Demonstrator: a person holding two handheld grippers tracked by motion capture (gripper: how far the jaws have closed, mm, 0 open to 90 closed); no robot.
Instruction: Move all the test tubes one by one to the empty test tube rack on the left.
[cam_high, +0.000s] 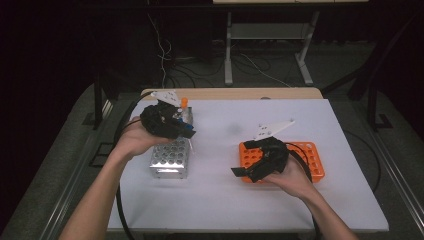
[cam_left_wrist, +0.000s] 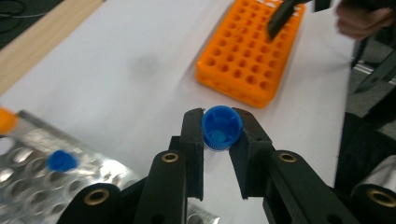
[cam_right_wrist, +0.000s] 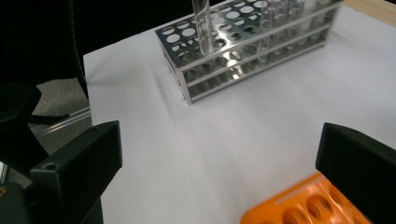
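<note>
The room was dark around the bench; cables ran across the grey floor beyond it, and the legs of another table stood at the back. The work surface was a white table (cam_high: 250, 200) with a strip of bare wood along its far edge.

Left side: a metal tube rack (cam_high: 171, 159) stood on the white top, its perforated plate facing up. An orange-capped tube (cam_high: 184, 103) rose from its far end, and in the left gripper view a second tube with a blue cap (cam_left_wrist: 61, 160) sat in one of the holes. The person's left hand (cam_high: 131, 140) held the left gripper (cam_left_wrist: 222, 128) just above the rack's far half. Its jaws were drawn narrow and clamped a blue-capped tube (cam_left_wrist: 221, 127) by the cap, one jaw on each side, cap seen end-on. The tube body below the cap could not be made out. The tube was in the air, over the rack's near edge and the white table beside it.

Right side: an orange tube rack (cam_high: 310, 155) lay flat on the table, well apart from the metal one. Its holes looked empty in the left gripper view. The right hand (cam_high: 292, 177) held the right gripper (cam_right_wrist: 219, 154) at the orange rack's left end, jaws spread wide with nothing between them, pointing across the table toward the metal rack (cam_right_wrist: 243, 46). A corner of the orange rack (cam_right_wrist: 299, 207) lay just under the jaws.
</note>
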